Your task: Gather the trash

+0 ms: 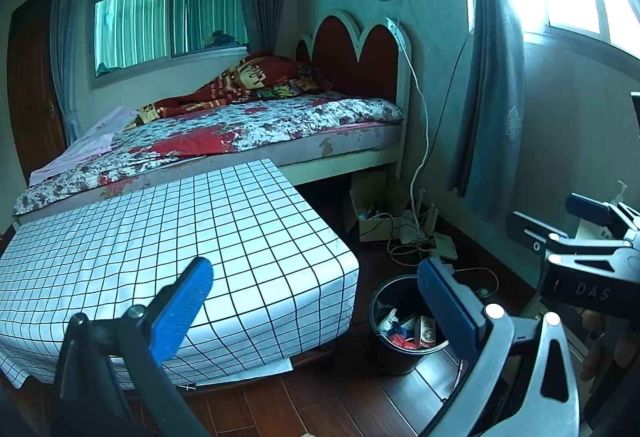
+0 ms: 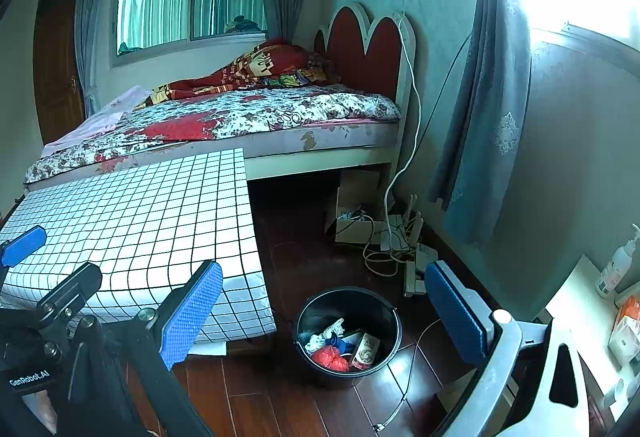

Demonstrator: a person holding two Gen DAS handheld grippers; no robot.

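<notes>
Both grippers were empty with fingers spread wide: the left gripper (image 1: 316, 301) hung over the edge of the checked table (image 1: 160, 229), the right gripper (image 2: 324, 313) sat above the black bin (image 2: 384, 307) on the wood floor just right of that table. The bin already held crumpled wrappers and a red wad (image 2: 330, 357), and no loose trash showed on the table or nearby floor. My read: scan before committing, and approach clear of the cable tangle (image 2: 384, 253) behind the bin.
</notes>
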